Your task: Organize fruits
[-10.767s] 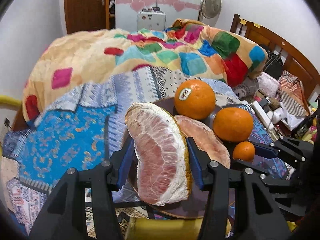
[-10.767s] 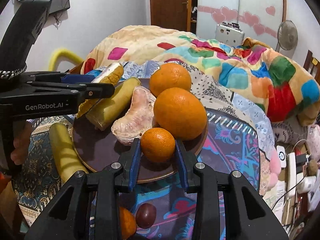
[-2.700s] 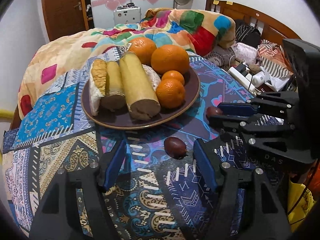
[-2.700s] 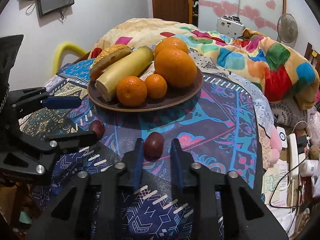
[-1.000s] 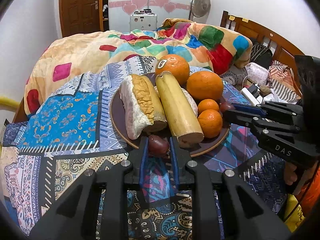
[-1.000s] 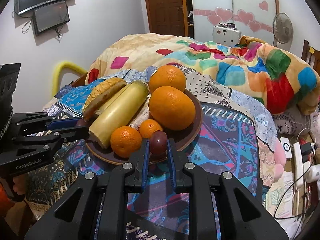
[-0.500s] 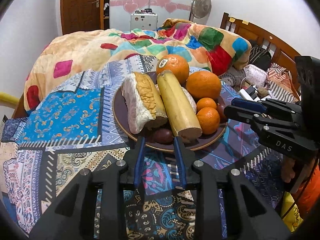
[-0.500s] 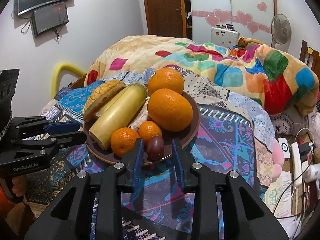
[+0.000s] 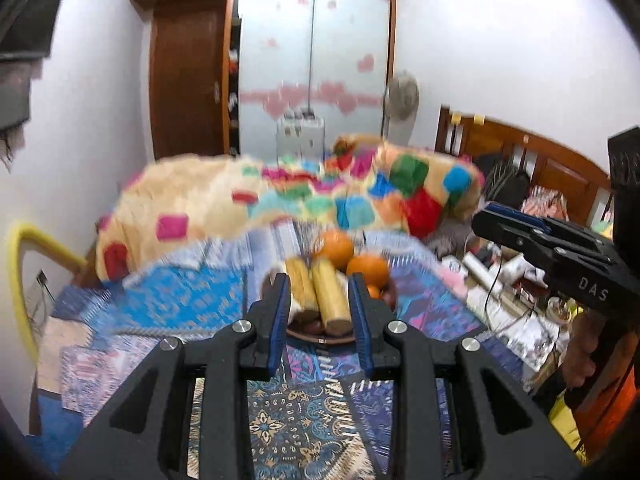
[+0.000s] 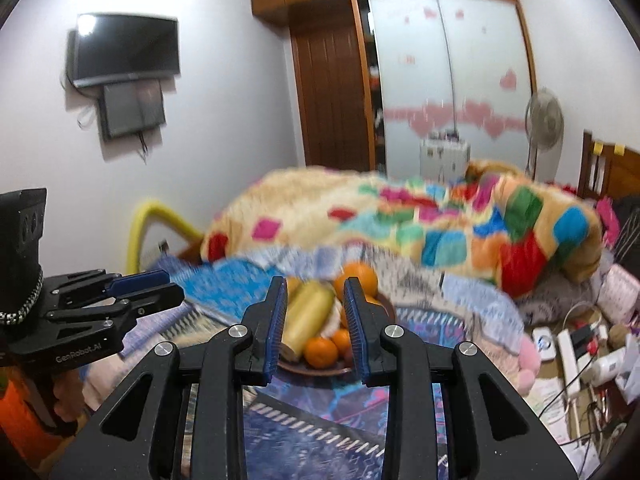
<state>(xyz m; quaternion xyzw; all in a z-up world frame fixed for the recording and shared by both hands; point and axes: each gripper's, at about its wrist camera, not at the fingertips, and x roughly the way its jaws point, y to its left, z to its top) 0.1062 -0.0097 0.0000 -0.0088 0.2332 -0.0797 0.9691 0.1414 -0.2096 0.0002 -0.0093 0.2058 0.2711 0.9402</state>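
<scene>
Both tongs (image 9: 320,316) (image 10: 316,320) spread, empty; plate (image 10: 320,370) blurred, partly hidden; fruit (image 10: 320,352) perhaps oranges.

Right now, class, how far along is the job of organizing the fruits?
Done: the plate holds the fruit pile: oranges, a long yellow piece and a dark fruit at its near edge. In hand: nothing; the left tongs and right tongs are both open and empty, away from the plate. Left: no loose fruit shows on the cloth, so it looks nearly finished, though blur hides detail.
</scene>
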